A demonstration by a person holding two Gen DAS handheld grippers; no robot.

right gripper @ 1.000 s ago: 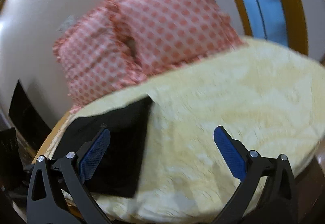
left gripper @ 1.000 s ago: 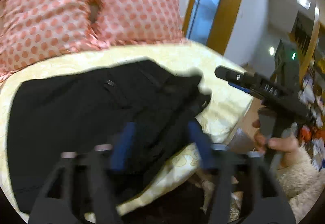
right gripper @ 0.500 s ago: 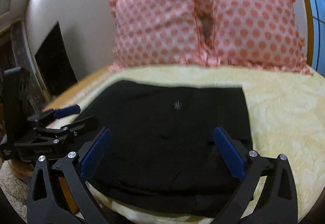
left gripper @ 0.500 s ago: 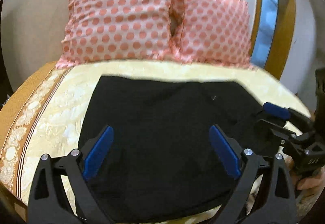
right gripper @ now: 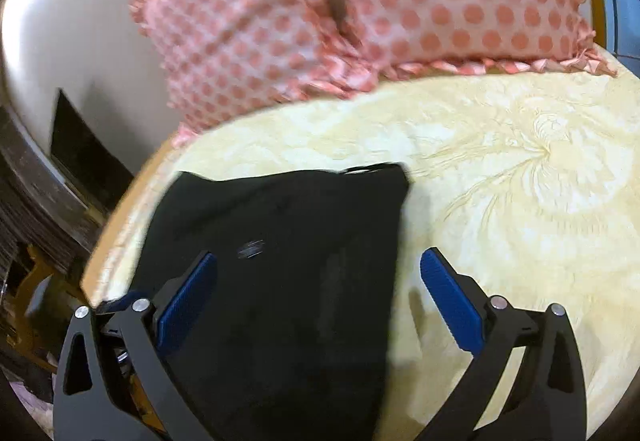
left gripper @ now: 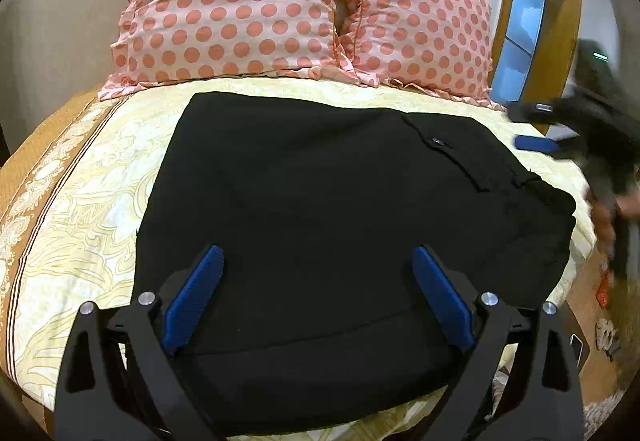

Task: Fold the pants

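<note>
The black pants lie folded into a flat, roughly rectangular packet on the bed, on its pale yellow patterned bedspread, near the edge closest to me; a buttoned back pocket faces up toward the packet's right side in my left wrist view. My left hand-held gripper hangs over the near part of the packet, its blue pads spread wide apart and pressing on nothing; its jaws have just been opening, with only the flat cloth below them and no fold pinched (released, as far as I can read it). My right hand-held gripper is likewise spread wide, holding nothing: in its own view one pad sits above the black cloth and the other above bare bedspread, so it straddles the right-hand edge of the pants. That frame is motion-blurred, and I cannot tell whether either pad touches the fabric. From the left wrist view the right hand-held gripper shows blurred at the far right edge, beside the bed, with part of the hand that carries it. Behind the pants, two pink polka-dot pillows lean upright against the white wall, touching each other. A wooden window frame stands to the right of them.
</note>
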